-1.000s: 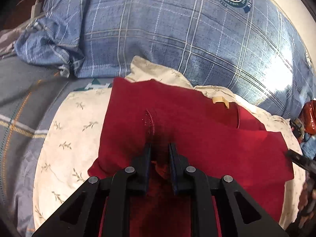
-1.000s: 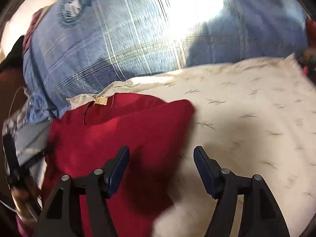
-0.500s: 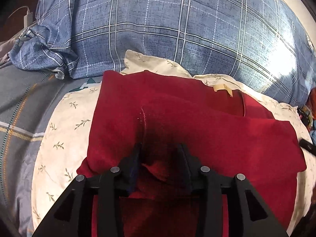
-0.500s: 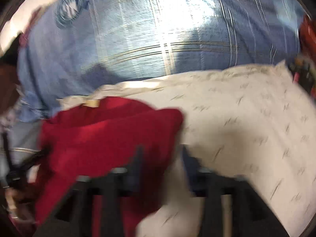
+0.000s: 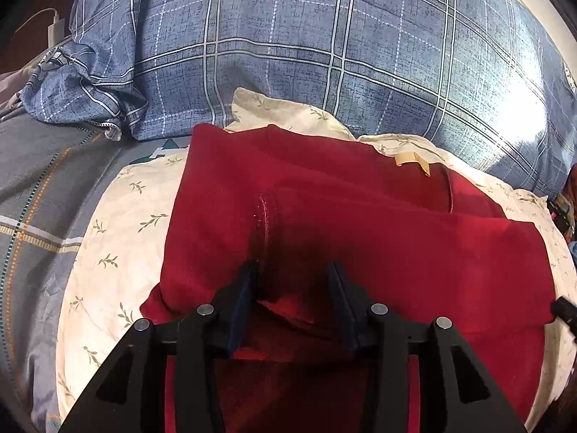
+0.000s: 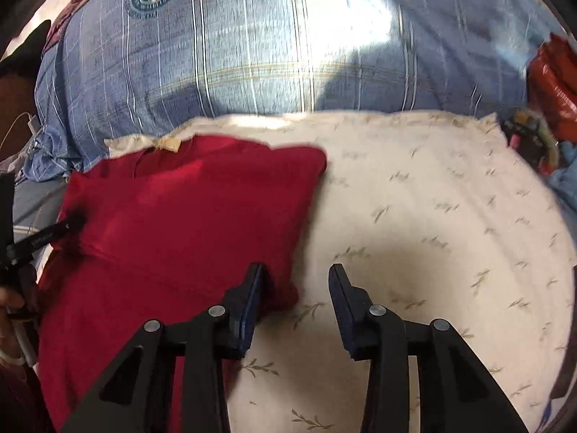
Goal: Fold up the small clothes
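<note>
A red shirt [image 5: 378,238] lies partly folded on a cream leaf-print pillow [image 5: 119,238], its tan neck label [image 5: 411,160] at the far side. A sleeve is folded across the body. My left gripper [image 5: 292,270] is open over the shirt's near left part, its fingers apart with a fold of red cloth lying loose between them. In the right wrist view the shirt [image 6: 173,223] fills the left half. My right gripper [image 6: 297,274] is open and empty at the shirt's right edge, above the pillow [image 6: 432,238].
A large blue plaid pillow [image 5: 324,54] rises behind the cream one. A grey striped bedsheet [image 5: 36,195] lies at left, with a white charger [image 5: 54,29] at the far left. Red and coloured items [image 6: 548,83] sit at the far right.
My left gripper has opened and let go of the red cloth it pinched a second ago. My right gripper has narrowed somewhat and moved along the shirt's right edge.
</note>
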A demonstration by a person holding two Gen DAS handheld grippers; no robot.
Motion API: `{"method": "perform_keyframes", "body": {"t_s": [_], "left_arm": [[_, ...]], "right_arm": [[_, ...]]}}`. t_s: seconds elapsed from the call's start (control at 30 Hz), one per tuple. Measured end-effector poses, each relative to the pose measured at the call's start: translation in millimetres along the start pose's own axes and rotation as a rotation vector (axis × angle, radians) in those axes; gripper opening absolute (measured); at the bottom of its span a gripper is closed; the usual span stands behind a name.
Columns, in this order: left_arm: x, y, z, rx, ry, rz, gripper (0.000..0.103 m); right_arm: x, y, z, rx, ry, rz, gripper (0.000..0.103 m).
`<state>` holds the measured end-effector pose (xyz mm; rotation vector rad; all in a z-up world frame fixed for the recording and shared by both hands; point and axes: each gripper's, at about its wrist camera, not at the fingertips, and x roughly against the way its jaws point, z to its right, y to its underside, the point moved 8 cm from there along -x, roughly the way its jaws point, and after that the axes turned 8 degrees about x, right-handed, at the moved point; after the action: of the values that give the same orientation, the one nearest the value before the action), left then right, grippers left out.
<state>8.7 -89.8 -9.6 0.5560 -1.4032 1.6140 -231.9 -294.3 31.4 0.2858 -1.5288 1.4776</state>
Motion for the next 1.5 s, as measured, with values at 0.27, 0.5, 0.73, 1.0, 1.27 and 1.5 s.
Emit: {"method": "perform_keyframes", "body": {"t_s": [0.27,0.5,0.73,1.0,1.27,1.5], "left_arm": [[-1.8,0.0,-0.2,0.005,0.003,-0.005,0.045],[-5.8,-0.9,2.9,-0.01,-0.006,-0.002,0.05],[-6.0,-0.7,3.2,-0.012,-0.008,0.001,0.05],[-5.9,-0.7,3.1,-0.013,-0.008,0.0,0.05],[-5.4,-0.1,2.8,-0.015,-0.011,0.005,0.05],[-5.9,-0.3,4.4,-0.019,-0.019,0.006,0.051]], "right_arm": [[-22.2,-47.5,-22.0,0.03,-0.084,0.056,0.043],[-72.9,-51.5,-8.7,-0.008,-0.035,0.006,0.042],[-59.4,-46.2,-5.4,-0.01,-0.039,-0.027,0.043],[-13.3,-24.7,-25.9,0.029,-0.082,0.017,0.051],[-22.4,-1.2,-23.7,-0.011,-0.055,-0.033,0.052],[6.8,-32.8,-24.8,0.022,-0.018,0.093,0.053]]}}
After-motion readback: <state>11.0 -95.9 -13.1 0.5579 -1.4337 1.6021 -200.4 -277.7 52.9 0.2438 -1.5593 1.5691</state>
